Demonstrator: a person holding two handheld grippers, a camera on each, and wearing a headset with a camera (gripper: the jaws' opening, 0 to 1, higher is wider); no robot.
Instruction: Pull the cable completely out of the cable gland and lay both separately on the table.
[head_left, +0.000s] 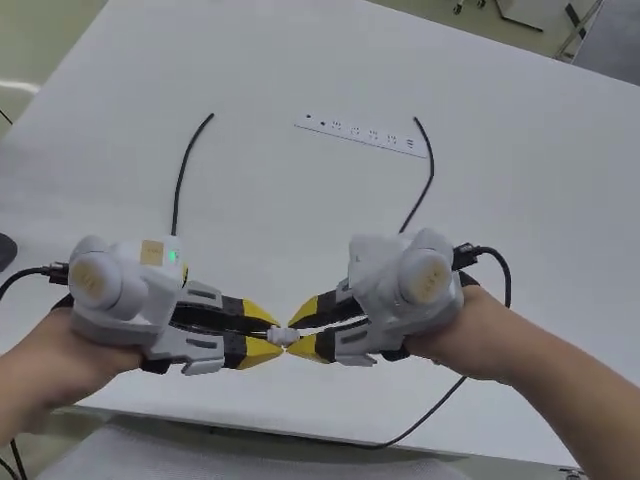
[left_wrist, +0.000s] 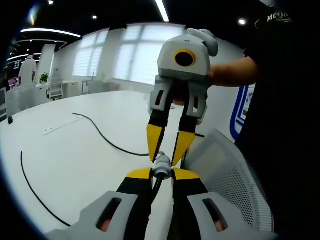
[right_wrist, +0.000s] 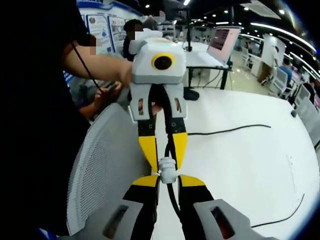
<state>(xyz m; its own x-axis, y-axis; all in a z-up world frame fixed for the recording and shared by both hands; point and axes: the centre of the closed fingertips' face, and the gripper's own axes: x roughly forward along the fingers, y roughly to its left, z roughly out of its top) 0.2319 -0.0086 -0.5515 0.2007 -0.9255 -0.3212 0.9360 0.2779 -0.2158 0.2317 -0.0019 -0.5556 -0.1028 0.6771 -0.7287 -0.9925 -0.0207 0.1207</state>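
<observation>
Our left gripper (head_left: 268, 331) and right gripper (head_left: 303, 335) had pale grey shells, black arms and yellow tips. A green light (head_left: 173, 257) marked the left, black cables (head_left: 497, 265) ran from both, and our top (left_wrist: 285, 100) was black.

cable gland (right_wrist: 168, 170) was white, cable (right_wrist: 173, 197) black. left gripper (head_left: 272, 333) and right gripper (head_left: 300, 330): grey-white bodies, black jaws, yellow tips. table (head_left: 300, 200) white.

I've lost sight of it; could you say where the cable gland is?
Head view: the cable gland is pinched between the left gripper and right gripper tips, above the table, near its front edge.
</observation>
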